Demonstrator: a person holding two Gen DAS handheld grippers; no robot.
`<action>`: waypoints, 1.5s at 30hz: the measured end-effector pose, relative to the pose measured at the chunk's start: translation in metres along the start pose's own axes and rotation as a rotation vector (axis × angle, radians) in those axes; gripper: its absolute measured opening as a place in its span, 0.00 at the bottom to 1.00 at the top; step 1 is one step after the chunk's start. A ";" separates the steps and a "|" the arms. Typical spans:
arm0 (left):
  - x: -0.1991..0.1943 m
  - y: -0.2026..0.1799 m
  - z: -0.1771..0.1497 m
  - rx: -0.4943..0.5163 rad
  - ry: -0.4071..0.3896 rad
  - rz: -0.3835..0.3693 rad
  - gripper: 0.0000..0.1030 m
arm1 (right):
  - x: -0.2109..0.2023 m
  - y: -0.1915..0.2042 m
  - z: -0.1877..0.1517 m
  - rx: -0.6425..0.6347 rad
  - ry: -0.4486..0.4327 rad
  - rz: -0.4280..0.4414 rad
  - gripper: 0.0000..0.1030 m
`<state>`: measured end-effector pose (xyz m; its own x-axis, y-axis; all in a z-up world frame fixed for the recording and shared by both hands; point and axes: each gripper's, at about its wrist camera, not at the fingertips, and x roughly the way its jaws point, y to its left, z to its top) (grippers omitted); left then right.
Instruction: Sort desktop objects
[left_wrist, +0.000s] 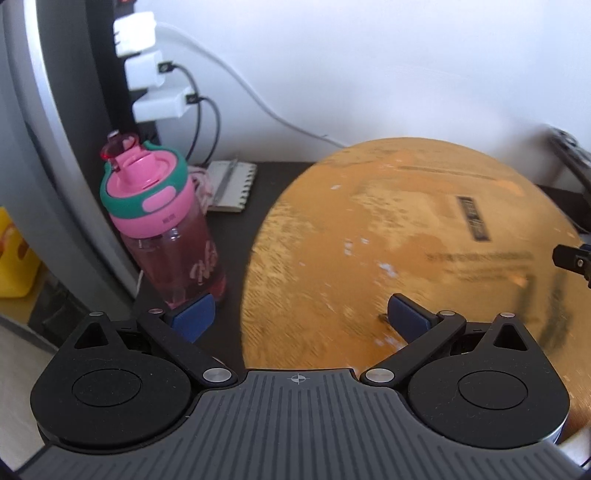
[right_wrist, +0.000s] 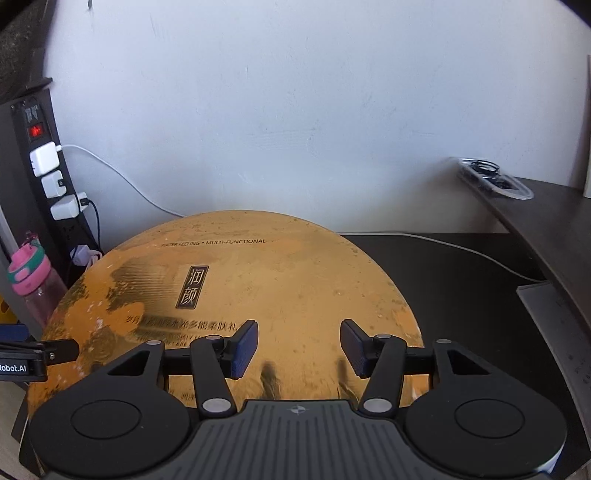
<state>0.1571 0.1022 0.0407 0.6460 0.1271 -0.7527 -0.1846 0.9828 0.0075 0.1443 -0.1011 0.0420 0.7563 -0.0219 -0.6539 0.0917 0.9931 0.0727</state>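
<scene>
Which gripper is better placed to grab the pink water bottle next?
Left. The left gripper is open, the pink water bottle beside its finger; the right gripper sits over the orange box.

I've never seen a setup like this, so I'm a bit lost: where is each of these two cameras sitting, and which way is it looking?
Left wrist view: sits on the left gripper, looking forward and down over the orange box and pink bottle; its own open fingers show.
Right wrist view: sits on the right gripper, facing the box, desk and wall; its fingers stand apart, holding nothing.
Shared: box, bottle, power strip, and each other's gripper at the edge.
</scene>
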 end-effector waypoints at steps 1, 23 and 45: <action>0.004 0.002 0.003 -0.009 0.006 0.010 0.99 | 0.008 0.002 0.003 -0.005 0.010 0.001 0.50; -0.049 0.010 -0.044 0.070 -0.058 0.051 1.00 | -0.027 0.029 0.000 -0.054 -0.009 0.070 0.62; -0.087 -0.017 -0.123 0.072 0.023 0.033 1.00 | -0.118 0.029 -0.100 0.015 -0.019 0.017 0.92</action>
<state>0.0136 0.0578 0.0249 0.6230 0.1567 -0.7664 -0.1506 0.9854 0.0791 -0.0071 -0.0581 0.0454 0.7700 -0.0070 -0.6380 0.0882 0.9915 0.0955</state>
